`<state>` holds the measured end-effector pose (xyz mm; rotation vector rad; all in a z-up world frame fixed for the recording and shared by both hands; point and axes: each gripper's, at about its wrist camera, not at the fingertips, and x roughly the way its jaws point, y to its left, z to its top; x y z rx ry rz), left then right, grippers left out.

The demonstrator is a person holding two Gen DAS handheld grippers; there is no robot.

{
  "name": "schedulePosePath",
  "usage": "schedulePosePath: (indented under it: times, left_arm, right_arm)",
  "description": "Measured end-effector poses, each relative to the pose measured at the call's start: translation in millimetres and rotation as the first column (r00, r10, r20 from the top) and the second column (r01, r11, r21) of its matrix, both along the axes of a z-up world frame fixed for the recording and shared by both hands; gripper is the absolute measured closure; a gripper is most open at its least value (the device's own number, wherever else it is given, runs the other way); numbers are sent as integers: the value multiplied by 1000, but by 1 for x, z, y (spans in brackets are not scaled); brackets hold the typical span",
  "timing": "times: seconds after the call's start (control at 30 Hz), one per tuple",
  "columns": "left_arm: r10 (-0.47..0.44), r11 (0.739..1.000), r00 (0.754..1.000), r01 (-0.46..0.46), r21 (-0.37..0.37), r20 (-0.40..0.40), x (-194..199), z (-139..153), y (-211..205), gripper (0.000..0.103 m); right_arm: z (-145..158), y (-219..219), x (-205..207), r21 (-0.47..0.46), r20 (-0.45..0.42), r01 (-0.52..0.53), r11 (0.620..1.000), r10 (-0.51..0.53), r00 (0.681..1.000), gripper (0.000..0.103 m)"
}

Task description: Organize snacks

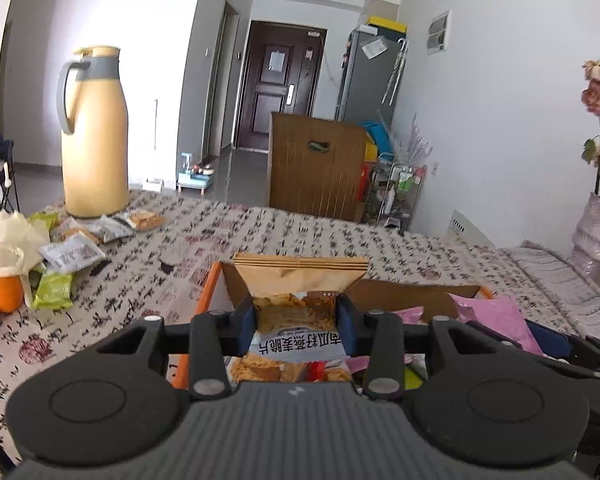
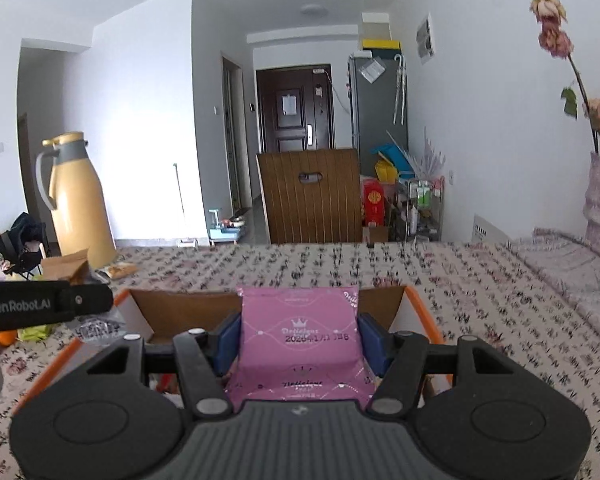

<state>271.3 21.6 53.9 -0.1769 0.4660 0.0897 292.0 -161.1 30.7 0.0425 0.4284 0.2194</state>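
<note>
Closest to us in the left wrist view, our left gripper has its blue pads pressed on both sides of an oat crisp packet, printed with golden crisps and Chinese lettering, holding it above the cardboard box with orange edging. We see a pink packet already lying inside the box at the right. In the right wrist view, our right gripper is closed to about half its width on a pink snack packet with a crown print and a date stamp, held over the same box, whose brown inner wall shows behind it. We see our left gripper's black finger reaching in from the left edge there. On the patterned surface, well to the left of the box, a pile of loose snack packets lies beside two oranges and a tall yellow thermos jug.
</note>
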Motion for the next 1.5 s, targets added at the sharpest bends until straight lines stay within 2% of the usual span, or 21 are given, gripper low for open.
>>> schedulePosePath:
  times: [0.17,0.23,0.3,0.37,0.4,0.47,0.63,0.9,1.1,1.3,1.5]
  left_arm:
    - [-14,1000,1000,14,-8,-2,4,-11,7,60]
    - [-7,1000,1000,7,-15,10,3,-14,9,48]
    - [17,1000,1000,-17,-11,27,0,-13,11,17]
    - [32,999,998,-32,-7,54,-4,-10,12,3]
    - [33,999,997,-32,-8,63,-6,-9,12,0]
    - [24,1000,997,-24,-11,74,-8,-6,11,0]
    - [29,1000,996,-28,-8,83,-11,3,6,0]
    - [35,999,991,-32,-24,128,-46,28,6,0]
    - [-22,998,992,29,-53,124,-89,35,6,0]
    - [-58,998,990,62,-29,132,-138,33,5,0]
    - [-73,997,990,73,0,120,-179,22,5,0]
  right_arm:
    - [-13,0,4,2,-23,-23,1000,23,999,42]
    - [-16,-2,5,12,-31,-26,1000,26,999,31]
    - [-16,-5,4,20,-32,-20,1000,20,999,16]
    - [-15,-8,3,33,-26,-8,999,9,1000,9]
    - [-14,-10,3,40,-24,-3,999,4,1000,5]
    - [-14,-12,3,49,-21,10,999,-9,1000,1]
    - [-10,-14,1,63,-9,41,997,-40,999,0]
    - [13,-18,-27,65,27,40,997,-42,999,0]
    - [23,-23,-67,65,40,32,997,-34,999,0]
    - [26,-29,-118,55,59,18,998,-21,998,0]
    - [16,-36,-163,51,42,1,999,-4,999,0]
